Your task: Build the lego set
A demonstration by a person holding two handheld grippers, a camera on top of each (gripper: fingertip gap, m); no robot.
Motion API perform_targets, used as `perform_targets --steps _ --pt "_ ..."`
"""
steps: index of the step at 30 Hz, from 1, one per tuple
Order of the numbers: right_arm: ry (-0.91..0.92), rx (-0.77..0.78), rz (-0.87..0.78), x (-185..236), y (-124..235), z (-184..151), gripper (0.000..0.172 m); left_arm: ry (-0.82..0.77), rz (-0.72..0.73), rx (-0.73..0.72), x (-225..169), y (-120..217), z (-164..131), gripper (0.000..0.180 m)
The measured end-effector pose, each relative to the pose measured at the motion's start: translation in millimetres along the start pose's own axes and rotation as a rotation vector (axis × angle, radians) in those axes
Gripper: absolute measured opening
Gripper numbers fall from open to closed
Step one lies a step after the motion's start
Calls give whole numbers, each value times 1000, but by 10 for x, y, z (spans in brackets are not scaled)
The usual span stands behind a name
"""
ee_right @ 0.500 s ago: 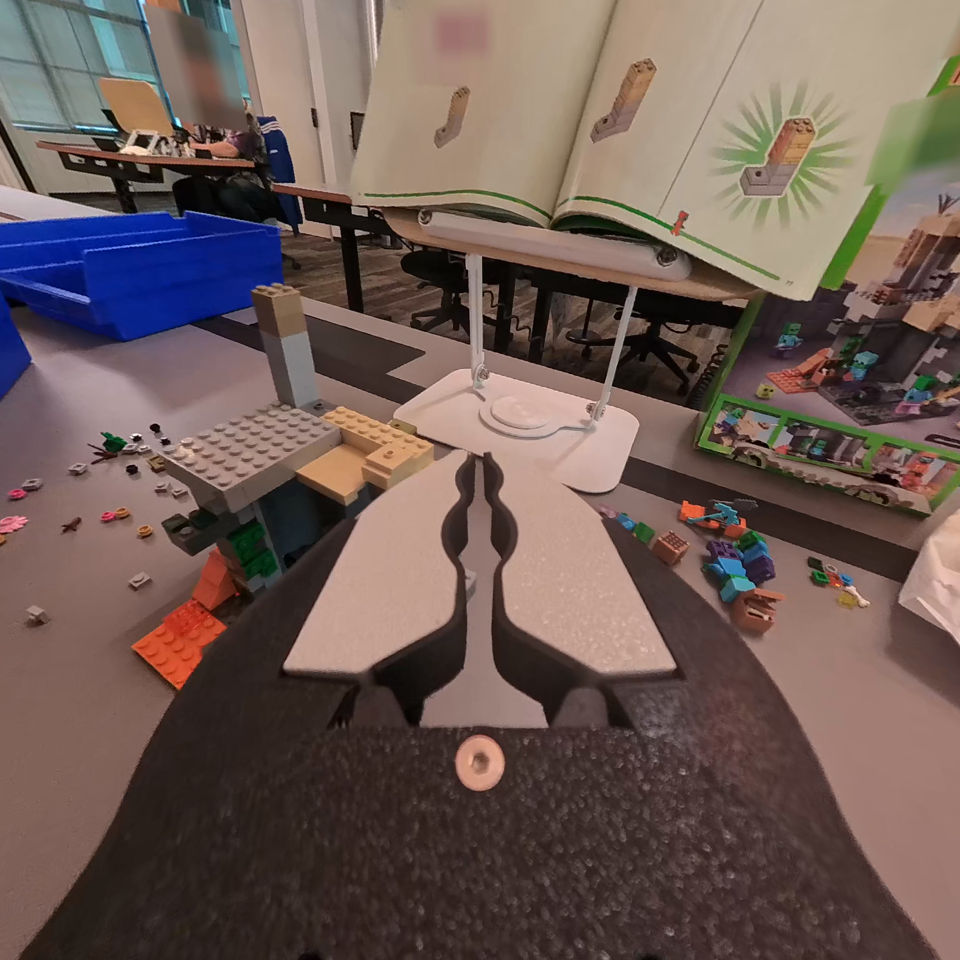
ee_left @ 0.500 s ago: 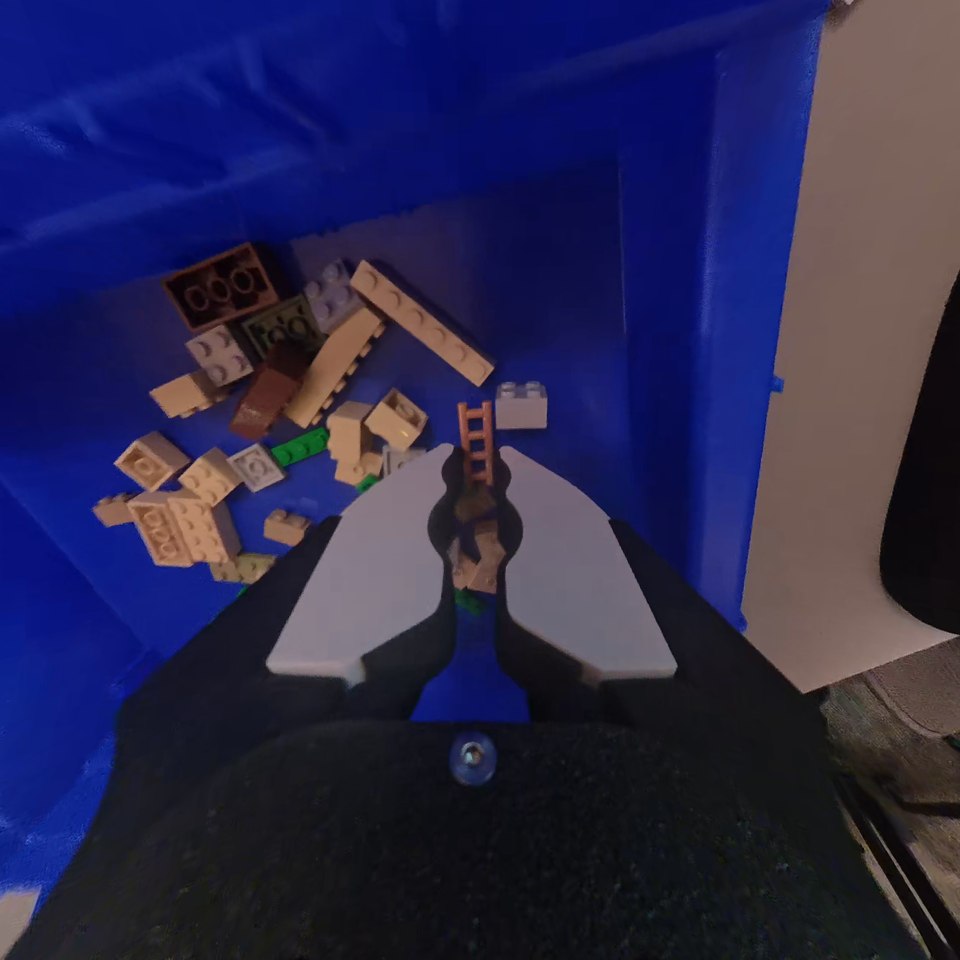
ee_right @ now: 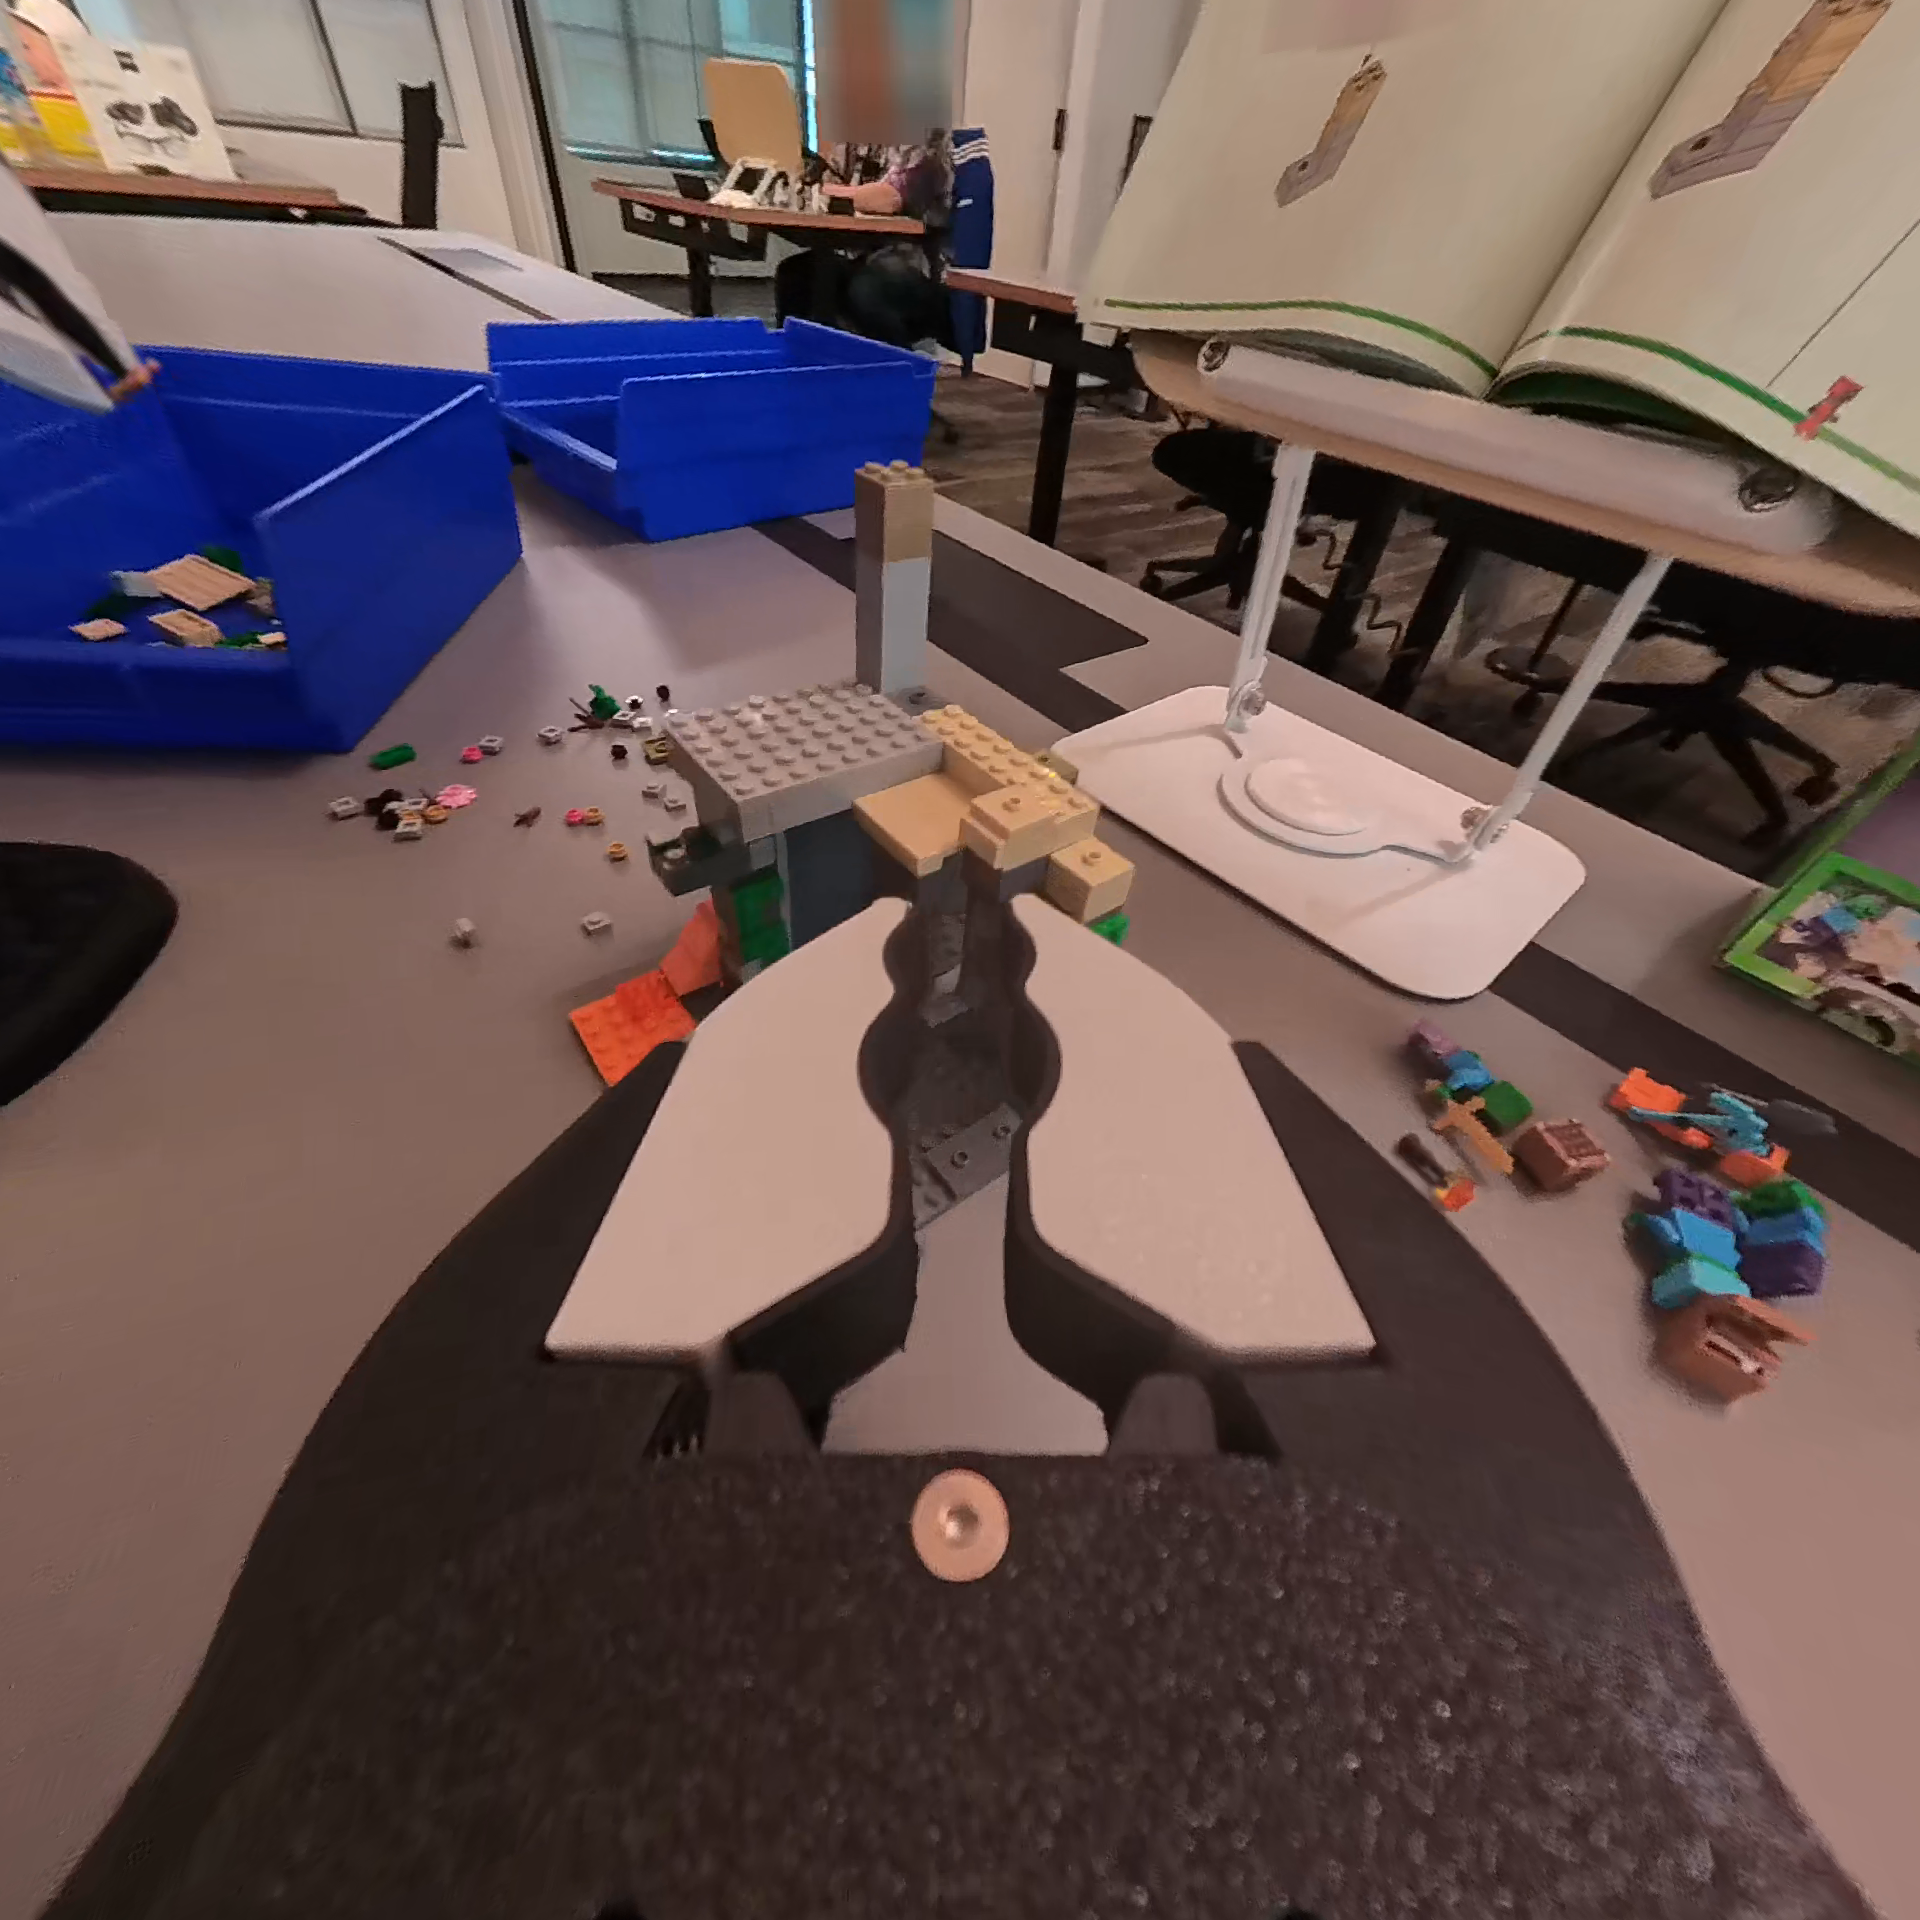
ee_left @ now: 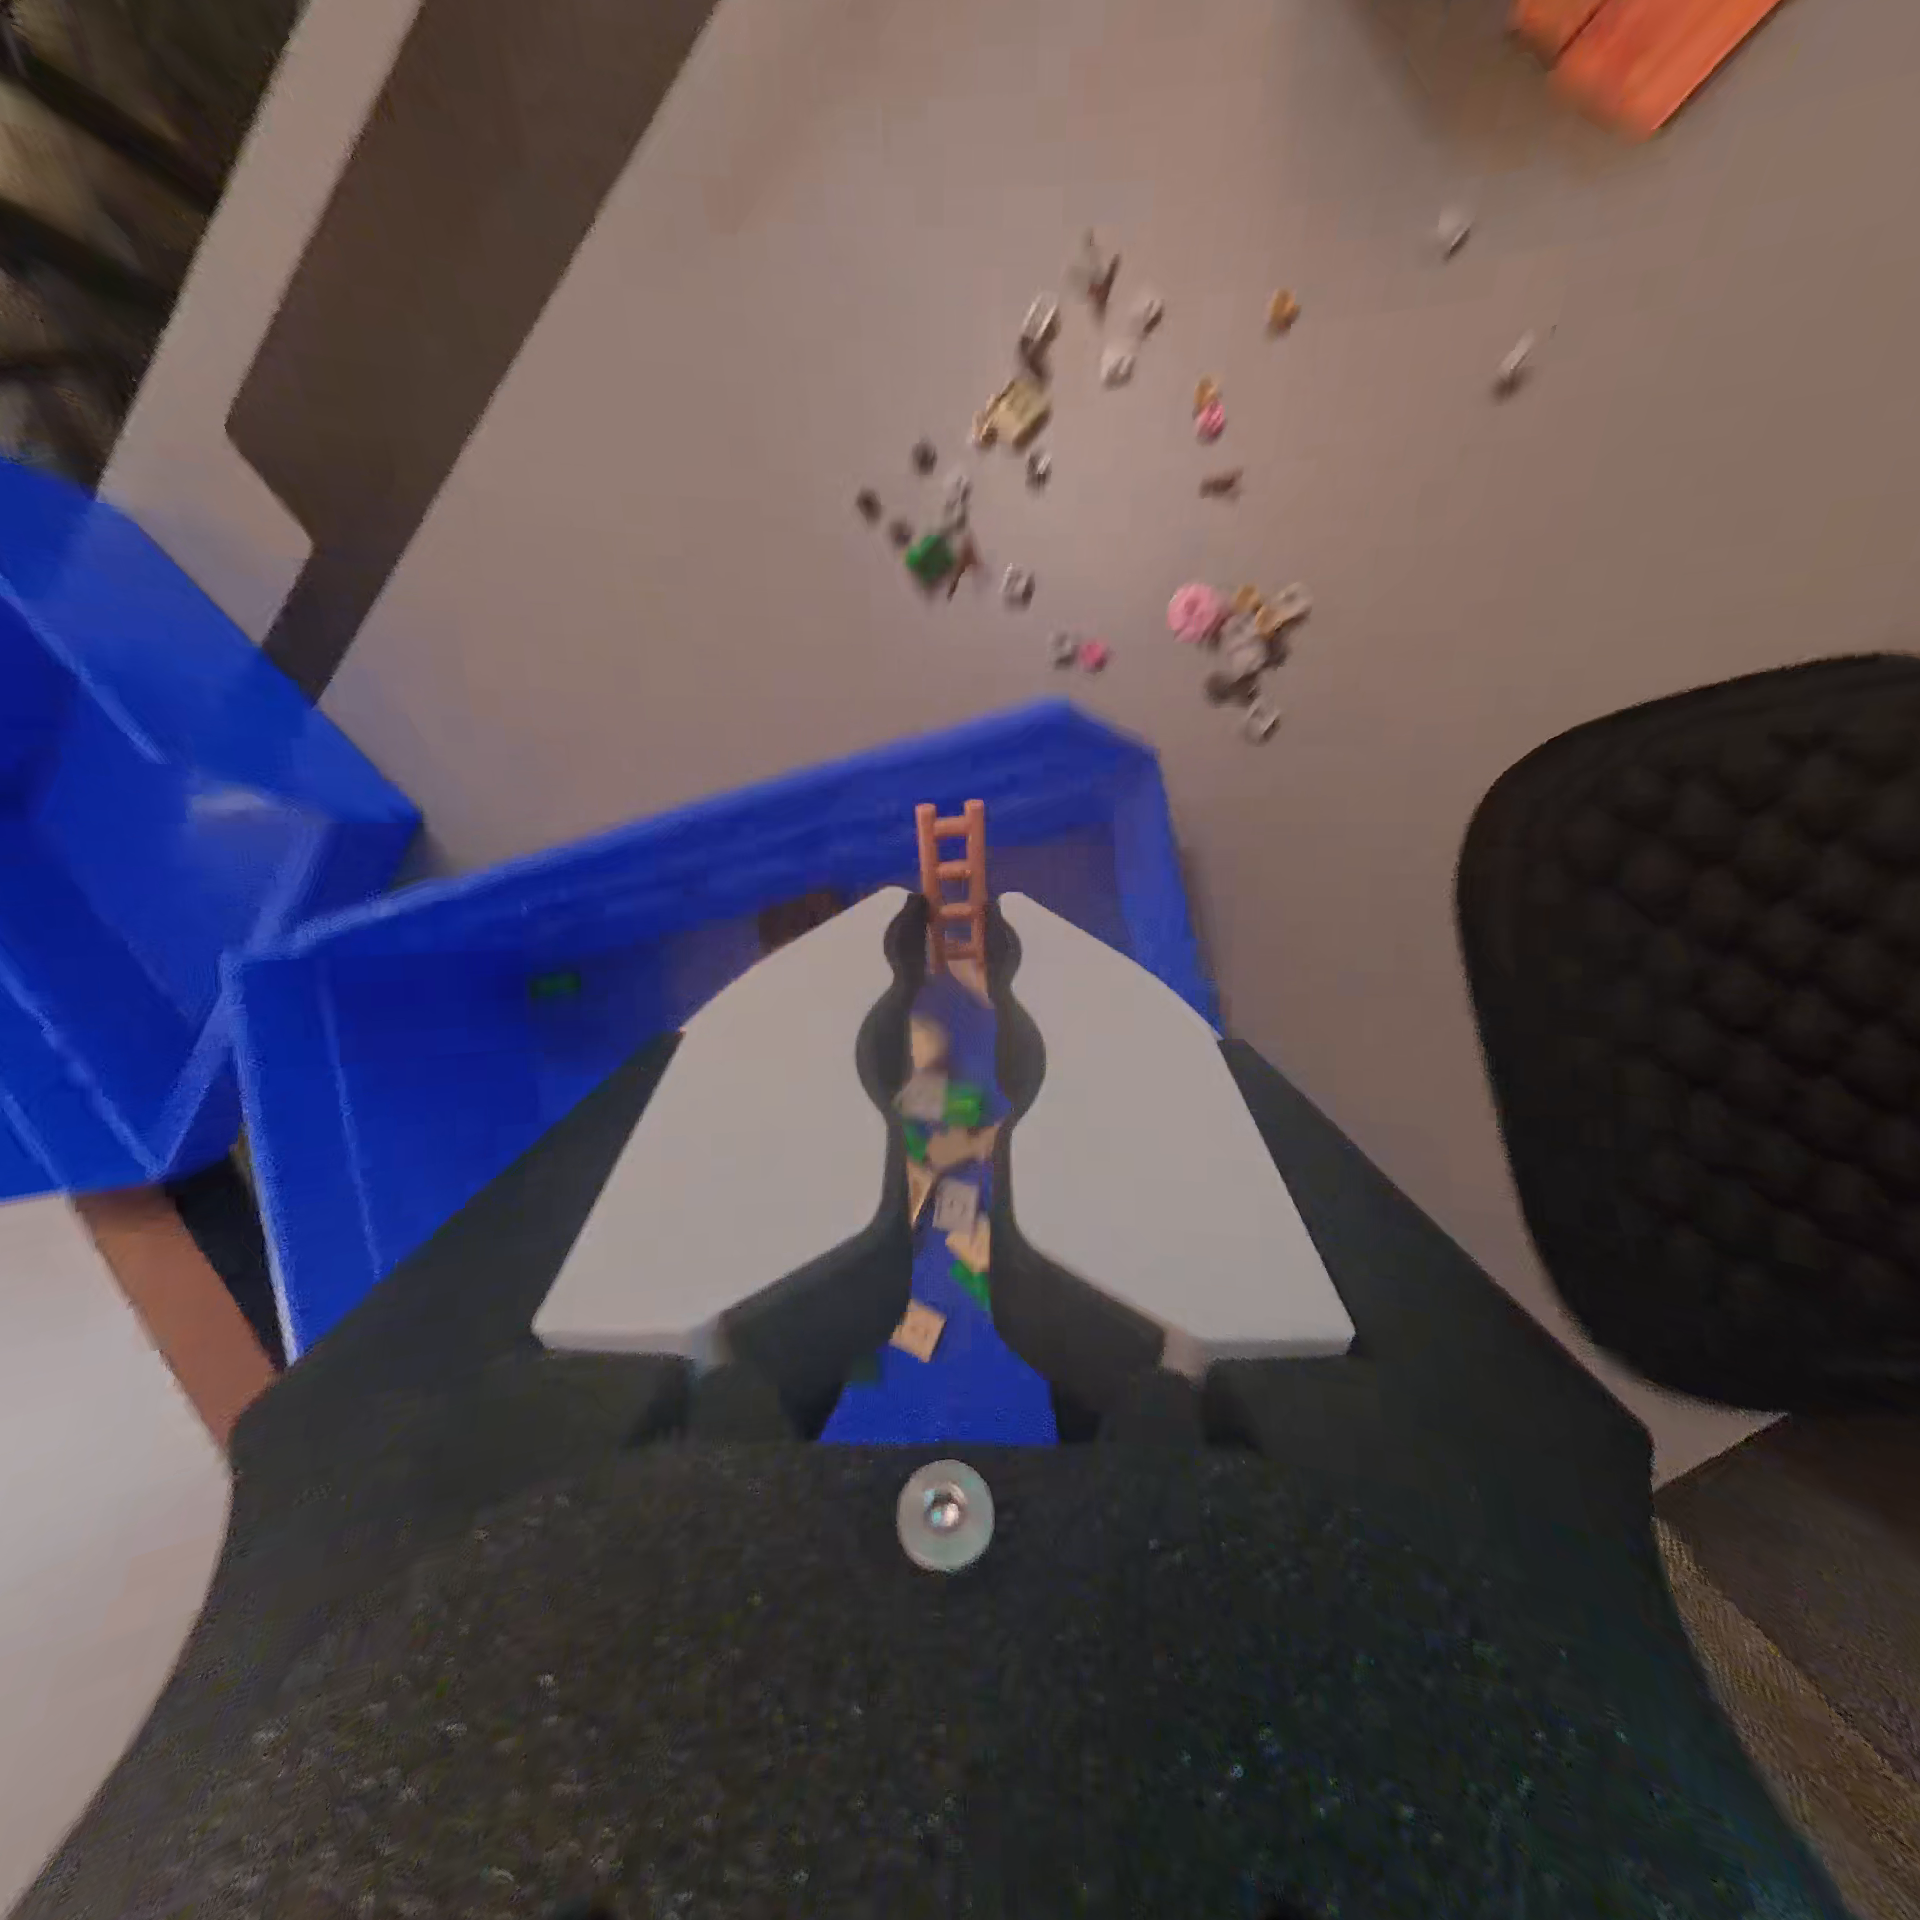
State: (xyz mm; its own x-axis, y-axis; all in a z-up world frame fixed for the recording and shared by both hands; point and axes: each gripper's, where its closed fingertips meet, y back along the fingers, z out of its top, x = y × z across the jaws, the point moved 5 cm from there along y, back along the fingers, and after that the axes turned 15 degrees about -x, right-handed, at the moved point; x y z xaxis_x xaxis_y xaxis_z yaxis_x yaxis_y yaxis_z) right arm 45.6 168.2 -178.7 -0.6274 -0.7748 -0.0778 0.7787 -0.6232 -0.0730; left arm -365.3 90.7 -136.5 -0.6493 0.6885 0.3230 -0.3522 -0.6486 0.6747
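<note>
While my left gripper [ee_left: 953,925] is nipped nearly shut on only the bottom rungs of the small brown ladder [ee_left: 951,883], held above the blue bin [ee_left: 623,883] at the left, I judge that a jolt could twist the thin piece loose and drop it among the bricks below. My right gripper [ee_right: 961,914] stands slightly open and empty, close to the brick model [ee_right: 883,790], where a nudge could knock the model apart. Farther right, the open booklet [ee_right: 1558,156] and green box [ee_right: 1829,956] show no writing I can read.
</note>
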Motion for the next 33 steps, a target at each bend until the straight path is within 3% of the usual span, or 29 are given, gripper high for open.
perform_targets --steps 6,11,17,22,33 --pt "11 65 103 119 102 -104 21 -5 -128 -277 -373 -182 594 11" --pt "17 137 171 193 123 -214 38 17 -250 -493 -795 -504 1044 10" --pt "9 164 254 261 202 -283 39 80 -436 -656 -1344 -961 1397 10" --pt "6 223 343 306 221 -383 41 125 -526 -708 -1630 -1281 1492 10" --pt "54 379 608 446 88 -629 42 102 -581 -613 -1877 -1588 1269 10"
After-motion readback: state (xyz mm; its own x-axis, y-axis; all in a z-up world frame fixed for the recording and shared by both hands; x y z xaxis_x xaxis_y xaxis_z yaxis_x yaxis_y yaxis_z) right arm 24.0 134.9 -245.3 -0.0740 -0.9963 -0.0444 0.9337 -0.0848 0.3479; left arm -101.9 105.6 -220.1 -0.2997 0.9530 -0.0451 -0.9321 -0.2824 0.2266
